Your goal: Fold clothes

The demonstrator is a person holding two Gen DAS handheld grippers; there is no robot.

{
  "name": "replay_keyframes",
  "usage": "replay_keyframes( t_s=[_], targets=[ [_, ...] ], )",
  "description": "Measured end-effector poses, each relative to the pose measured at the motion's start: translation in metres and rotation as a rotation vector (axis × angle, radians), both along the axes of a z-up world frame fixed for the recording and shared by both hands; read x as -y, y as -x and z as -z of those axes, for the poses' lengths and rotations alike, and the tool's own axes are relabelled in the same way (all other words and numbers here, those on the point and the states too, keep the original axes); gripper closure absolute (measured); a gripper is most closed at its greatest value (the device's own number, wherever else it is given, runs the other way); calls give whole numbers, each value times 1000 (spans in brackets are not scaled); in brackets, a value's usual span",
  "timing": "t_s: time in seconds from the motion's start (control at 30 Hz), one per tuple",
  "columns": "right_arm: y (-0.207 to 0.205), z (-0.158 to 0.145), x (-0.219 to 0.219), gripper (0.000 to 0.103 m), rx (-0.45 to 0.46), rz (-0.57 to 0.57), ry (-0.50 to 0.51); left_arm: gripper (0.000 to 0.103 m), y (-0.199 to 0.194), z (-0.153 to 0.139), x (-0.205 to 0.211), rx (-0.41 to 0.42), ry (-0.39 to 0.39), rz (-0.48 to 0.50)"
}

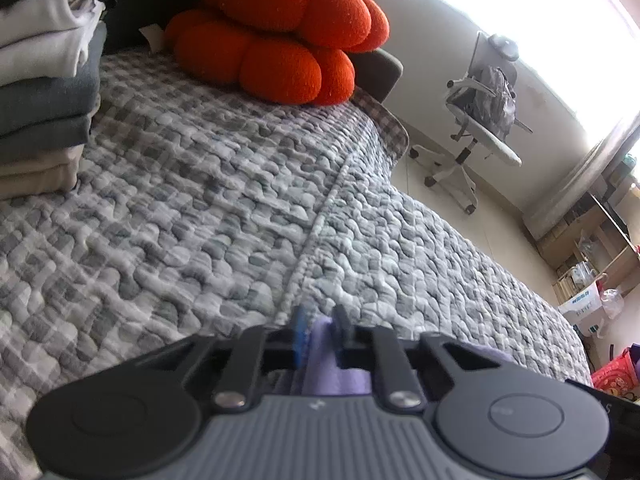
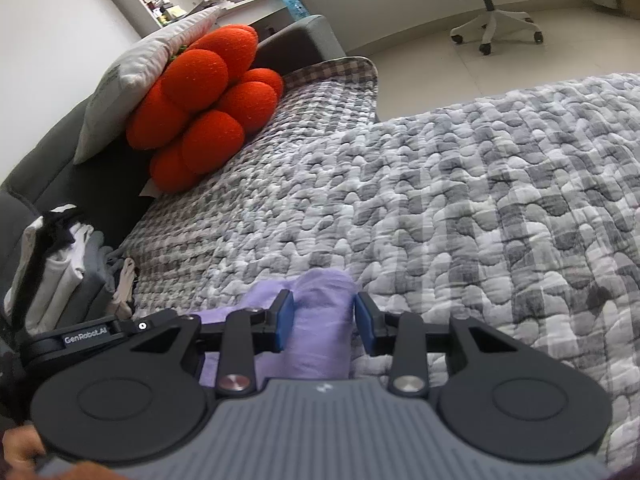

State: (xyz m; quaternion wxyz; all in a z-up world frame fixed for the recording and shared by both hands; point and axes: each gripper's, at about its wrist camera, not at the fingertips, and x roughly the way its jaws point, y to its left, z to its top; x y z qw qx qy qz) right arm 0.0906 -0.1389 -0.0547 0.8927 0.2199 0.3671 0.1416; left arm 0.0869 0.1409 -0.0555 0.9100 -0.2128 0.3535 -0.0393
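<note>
A lilac garment (image 2: pixel 320 320) lies bunched on the grey checked quilt (image 2: pixel 460 200). In the right wrist view my right gripper (image 2: pixel 325 318) straddles a raised fold of it. The blue pads (image 2: pixel 285 320) stand apart on either side and do not clearly press the cloth. In the left wrist view my left gripper (image 1: pixel 320 330) is shut on a pinch of the same lilac garment (image 1: pixel 332 364), low over the quilt (image 1: pixel 200 200). The left gripper's black side also shows at the left of the right wrist view, close beside the right one.
A stack of folded clothes (image 1: pixel 44 92) (image 2: pixel 60 268) sits at the sofa's back. An orange lobed cushion (image 1: pixel 280 36) (image 2: pixel 200 104) leans beyond it. A white office chair (image 1: pixel 476 120) stands on the floor past the quilt's edge. A hand (image 2: pixel 20 448) shows at the lower left.
</note>
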Motion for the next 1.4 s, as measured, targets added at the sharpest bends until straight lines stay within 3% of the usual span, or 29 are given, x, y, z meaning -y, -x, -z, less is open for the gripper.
replay_keyframes(
  t_s=[0.1, 0.23, 0.4, 0.63, 0.7, 0.8, 0.97, 1.4],
  targets=[
    [0, -1, -3, 88, 7, 8, 32, 102, 5, 0, -4, 48, 21, -2],
    [3, -4, -8, 93, 34, 19, 71, 102, 10, 2, -7, 79, 23, -35],
    [0, 7, -10, 93, 2, 22, 106, 102, 3, 12, -2, 34, -11, -32],
    [2, -1, -10, 78, -12, 10, 111, 99, 9, 3, -8, 27, 14, -13],
    [2, -5, -8, 66, -25, 19, 103, 94, 13, 0, -10, 21, 24, 1],
    [4, -12, -6, 65, -50, 20, 65, 88, 18, -3, -14, 2, 39, 26],
    [11, -23, -11, 65, -61, 8, 86, 78, 29, -7, -18, -19, 35, 66],
    [34, -30, -12, 61, -106, 3, 41, 75, 59, -11, -37, -69, 80, 116]
  ],
)
